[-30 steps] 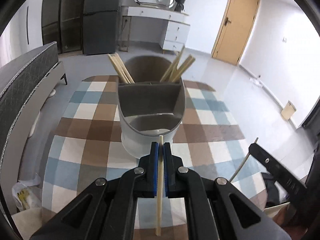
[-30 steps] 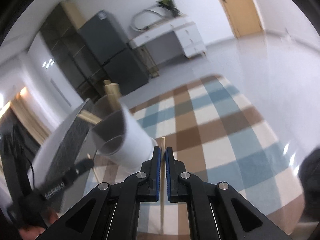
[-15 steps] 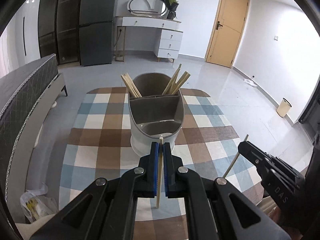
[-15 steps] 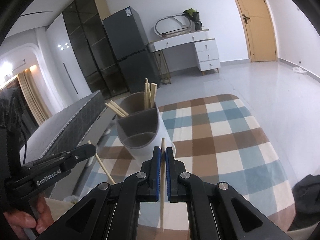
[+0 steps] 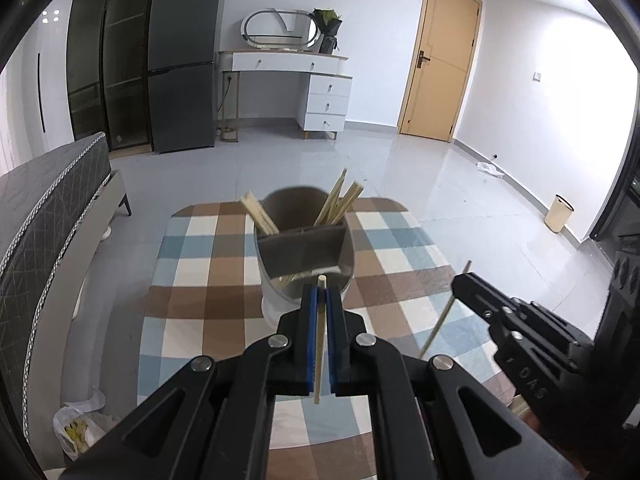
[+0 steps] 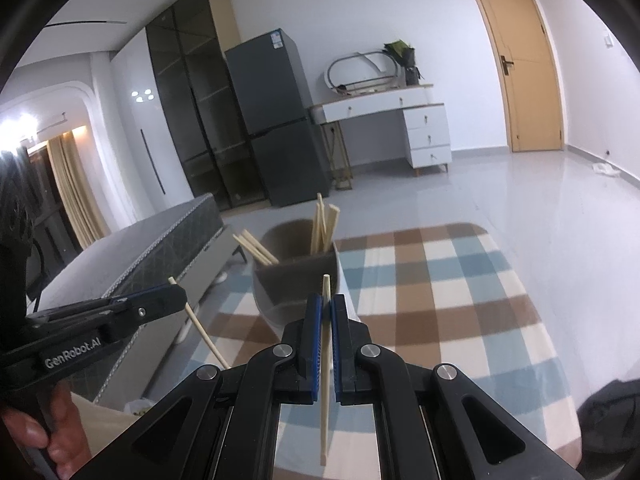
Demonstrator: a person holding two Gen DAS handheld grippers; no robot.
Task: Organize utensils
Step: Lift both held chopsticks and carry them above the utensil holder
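A grey utensil holder [image 5: 306, 258] with a divider stands on the checked tablecloth [image 5: 192, 292]; several wooden chopsticks lean in its far compartment. It also shows in the right wrist view [image 6: 298, 276]. My left gripper [image 5: 319, 300] is shut on one upright chopstick [image 5: 319, 344], held above the table just short of the holder's near rim. My right gripper [image 6: 327, 308] is shut on another chopstick [image 6: 325, 368], to the right of the holder. Each gripper shows in the other's view: the right one [image 5: 460, 284], the left one [image 6: 176, 296].
The table's far edge is rounded, with grey floor beyond. A grey bed [image 5: 44, 200] lies left of the table. A white plastic bag [image 5: 80, 424] lies on the floor at the lower left. A fridge [image 5: 182, 64], dresser and door stand far behind.
Both grippers have pulled back and up from the holder with their chopsticks still held. The holder now looks smaller and farther away in both views.
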